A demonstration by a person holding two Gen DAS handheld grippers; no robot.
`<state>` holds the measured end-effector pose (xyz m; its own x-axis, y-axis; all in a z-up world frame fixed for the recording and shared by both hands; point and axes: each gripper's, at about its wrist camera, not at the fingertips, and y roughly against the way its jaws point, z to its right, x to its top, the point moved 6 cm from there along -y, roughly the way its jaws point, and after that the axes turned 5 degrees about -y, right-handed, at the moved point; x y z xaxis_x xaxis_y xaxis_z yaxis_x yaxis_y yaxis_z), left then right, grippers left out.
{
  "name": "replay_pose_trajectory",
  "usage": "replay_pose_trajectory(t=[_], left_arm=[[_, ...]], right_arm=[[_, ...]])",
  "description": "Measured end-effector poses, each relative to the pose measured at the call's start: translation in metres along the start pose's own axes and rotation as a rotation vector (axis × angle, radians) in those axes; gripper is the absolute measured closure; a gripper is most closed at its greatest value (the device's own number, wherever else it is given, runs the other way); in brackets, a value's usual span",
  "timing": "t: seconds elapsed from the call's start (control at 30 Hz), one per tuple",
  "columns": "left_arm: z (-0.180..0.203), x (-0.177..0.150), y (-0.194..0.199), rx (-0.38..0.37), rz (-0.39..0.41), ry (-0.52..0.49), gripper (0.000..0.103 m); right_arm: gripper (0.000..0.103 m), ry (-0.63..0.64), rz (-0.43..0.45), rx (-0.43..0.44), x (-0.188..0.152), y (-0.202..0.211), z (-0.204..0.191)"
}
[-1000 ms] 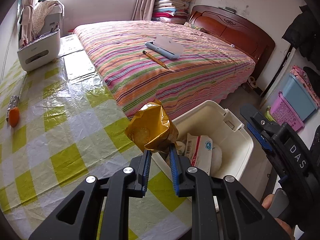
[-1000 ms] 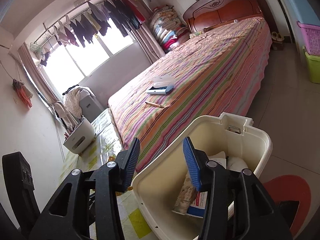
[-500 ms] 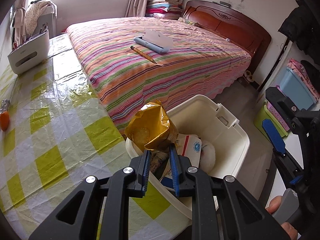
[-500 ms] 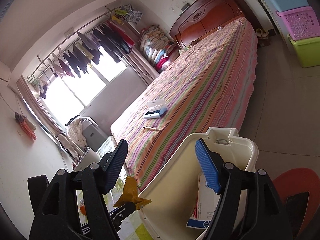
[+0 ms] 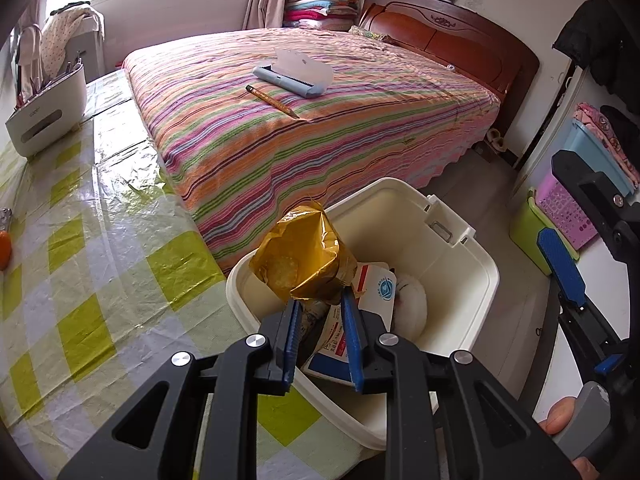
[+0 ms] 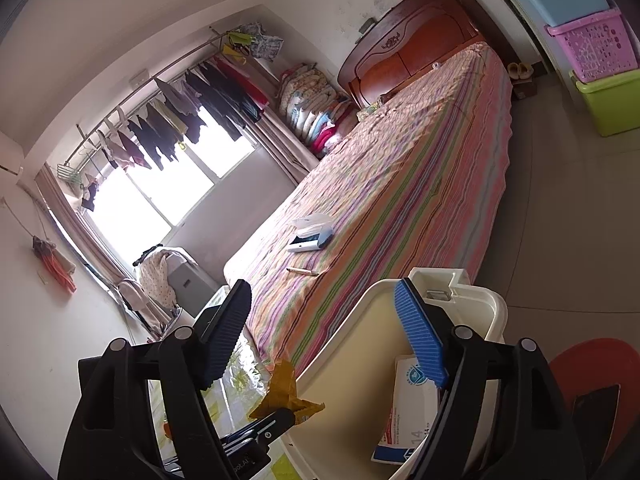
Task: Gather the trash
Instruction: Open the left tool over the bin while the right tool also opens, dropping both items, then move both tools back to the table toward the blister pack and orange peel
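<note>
A crumpled gold snack bag (image 5: 300, 256) stands up from my left gripper (image 5: 320, 312), whose blue pads pinch its lower edge while the jaws start opening. The bag hangs over the near left rim of a cream plastic bin (image 5: 400, 220). Inside the bin lie a white-and-blue packet (image 5: 376, 292) and a white wad. In the right wrist view my right gripper (image 6: 322, 290) is opening wide over the bin (image 6: 360, 360); the pads touch nothing. The gold bag (image 6: 284, 392) shows low between its fingers. One right finger (image 5: 560, 272) shows at the far right of the left view.
The bin sits against a table with a yellow-checked cloth (image 5: 100, 260), beside a striped bed (image 5: 320, 140) bearing a pencil (image 5: 272, 100) and a blue device (image 5: 292, 76). A white holder (image 5: 44, 116) stands at the table's back. Coloured baskets (image 5: 560, 208) line the right wall.
My left gripper carried the gold bag from above the table's edge to above the bin. The right gripper's jaws spread much wider and the view rolled.
</note>
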<state>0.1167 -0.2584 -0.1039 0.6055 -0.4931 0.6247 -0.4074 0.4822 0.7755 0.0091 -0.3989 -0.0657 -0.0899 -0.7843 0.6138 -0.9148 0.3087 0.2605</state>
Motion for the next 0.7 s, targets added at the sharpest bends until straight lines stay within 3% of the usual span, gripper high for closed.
replay_pose_trajectory(t=[0.2, 0.3, 0.4, 0.7], left_arm=[[-0.004, 0.001, -0.001, 0.018, -0.005, 0.014, 0.073], [-0.010, 0.003, 0.004, 0.049, 0.028, 0.037, 0.041], [-0.017, 0.007, 0.012, 0.085, 0.077, 0.056, 0.030], [-0.065, 0.017, 0.034, 0.116, 0.135, 0.218, 0.028]], right_arm=[[0.027, -0.001, 0.005, 0.002, 0.000, 0.002, -0.001], [0.025, -0.005, 0.005, 0.004, 0.000, 0.003, 0.000], [0.024, -0.006, 0.006, 0.004, 0.000, 0.003, -0.001], [0.023, 0.024, -0.015, 0.015, -0.005, -0.001, -0.010]])
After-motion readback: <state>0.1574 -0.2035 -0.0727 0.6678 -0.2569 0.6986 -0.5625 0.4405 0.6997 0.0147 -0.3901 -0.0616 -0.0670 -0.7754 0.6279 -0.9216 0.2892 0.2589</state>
